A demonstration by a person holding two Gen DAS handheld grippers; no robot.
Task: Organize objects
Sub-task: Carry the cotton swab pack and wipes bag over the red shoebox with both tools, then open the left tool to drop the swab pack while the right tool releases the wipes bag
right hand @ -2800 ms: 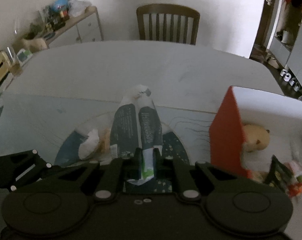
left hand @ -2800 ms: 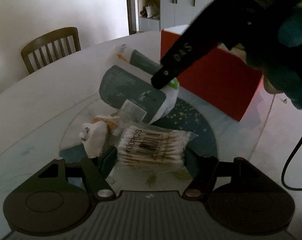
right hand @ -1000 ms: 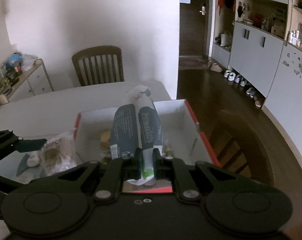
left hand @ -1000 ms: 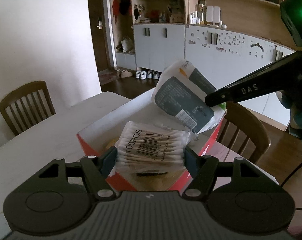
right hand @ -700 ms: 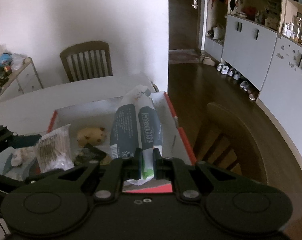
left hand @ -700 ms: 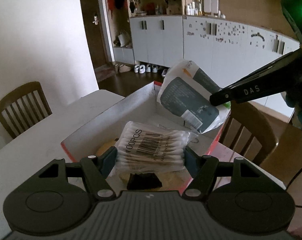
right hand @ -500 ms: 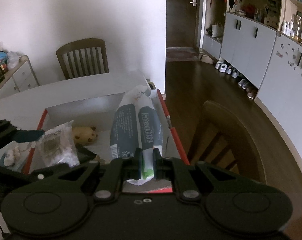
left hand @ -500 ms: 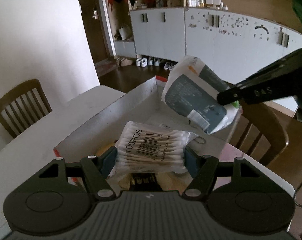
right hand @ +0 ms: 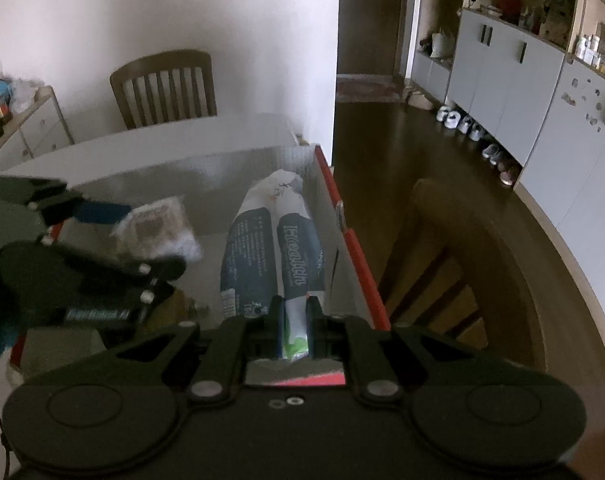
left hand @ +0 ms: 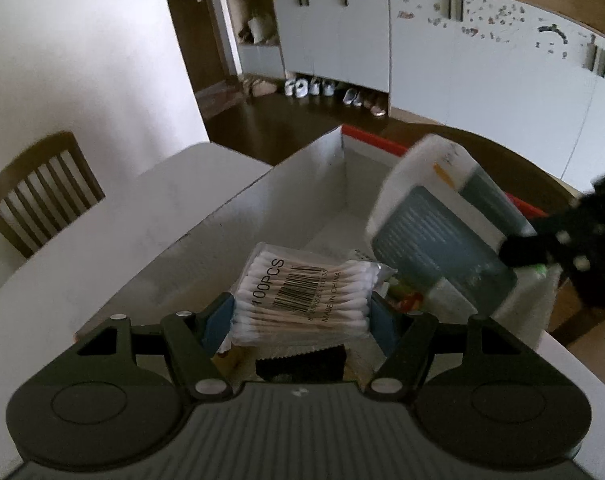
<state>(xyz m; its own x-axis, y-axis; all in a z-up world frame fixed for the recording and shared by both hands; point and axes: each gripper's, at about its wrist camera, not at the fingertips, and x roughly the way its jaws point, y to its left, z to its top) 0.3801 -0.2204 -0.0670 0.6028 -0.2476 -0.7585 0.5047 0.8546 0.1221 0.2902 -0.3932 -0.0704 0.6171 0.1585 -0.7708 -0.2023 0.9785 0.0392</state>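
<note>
Left gripper (left hand: 302, 308) — carried from above the table's dark mat, where it held the cotton swab pack (left hand: 304, 296), to a spot over the red box (left hand: 262, 200); the pack now hangs inside the box's white walls, lower than a second ago.

Right gripper (right hand: 294, 320) — likewise brought across with the blue-and-white packet (right hand: 274, 248), now lowered into the box along its red-edged side (right hand: 350, 240).

Box — earlier seen side-on, beyond the mat; now directly beneath both grippers.
</note>
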